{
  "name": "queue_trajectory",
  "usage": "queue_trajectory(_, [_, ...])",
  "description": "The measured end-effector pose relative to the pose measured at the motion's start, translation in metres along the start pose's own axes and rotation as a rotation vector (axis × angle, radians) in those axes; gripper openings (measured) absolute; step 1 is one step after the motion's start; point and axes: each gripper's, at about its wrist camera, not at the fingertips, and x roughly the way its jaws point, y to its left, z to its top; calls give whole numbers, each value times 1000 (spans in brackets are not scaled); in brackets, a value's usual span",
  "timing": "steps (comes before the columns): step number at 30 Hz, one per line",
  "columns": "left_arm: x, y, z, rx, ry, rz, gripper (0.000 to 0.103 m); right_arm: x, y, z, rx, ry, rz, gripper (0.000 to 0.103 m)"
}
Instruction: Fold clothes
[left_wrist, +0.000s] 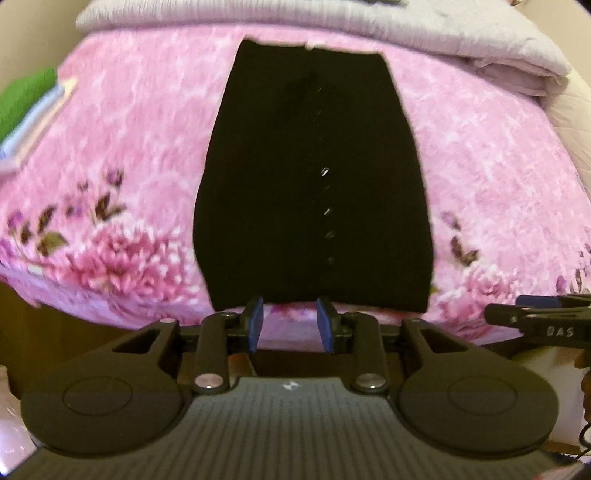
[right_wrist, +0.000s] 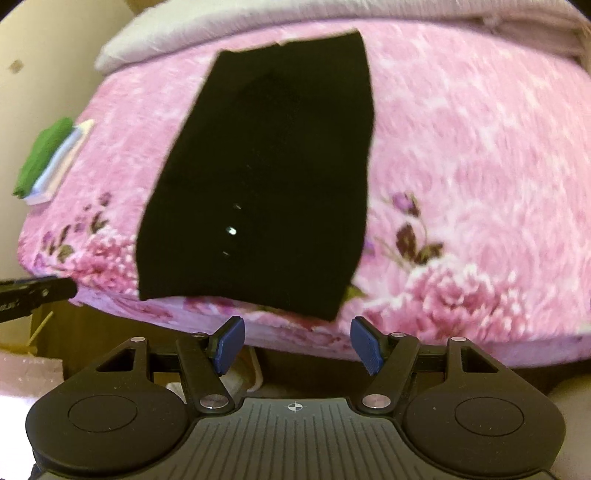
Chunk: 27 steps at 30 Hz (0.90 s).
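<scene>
At the left edge of the bed, a small stack of folded clothes (right_wrist: 51, 162) lies on the pink flowered blanket (left_wrist: 480, 155), green on top with pale pieces under it. Right of that, in the middle of the bed, a black garment (left_wrist: 314, 184) lies flat in a long strip running from the near edge toward the far edge, with a row of small shiny buttons (left_wrist: 327, 210) down its length. Its near hem reaches the front edge of the bed, and its far end stops short of a folded grey quilt (left_wrist: 443, 40) along the far edge.

The left gripper (left_wrist: 290, 325) hangs just before the near hem, its blue pads (left_wrist: 255, 325) parted a moderate way with nothing between them. The right gripper (right_wrist: 295, 345) hangs near the hem's right corner, its blue pads (right_wrist: 229, 343) spread wide apart and empty. Neither touches the cloth. The pictures are somewhat blurred.
</scene>
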Motion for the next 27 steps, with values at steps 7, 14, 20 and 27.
queue_trajectory(7, [88,92,1,-114,67,-92,28,82,-24,2,170,6,-21,67])
queue_trajectory(14, [158,157,1,-211,-34,-228,27,124,-56,-3,303,-259,24,67])
queue_trajectory(20, [181,178,-29,-252,-149,-372,27,133,-74,-34,364,-462,86,67])
queue_trajectory(27, [149,193,-70,-297,-240,-487,30,103,-72,-94,485,-527,239,67])
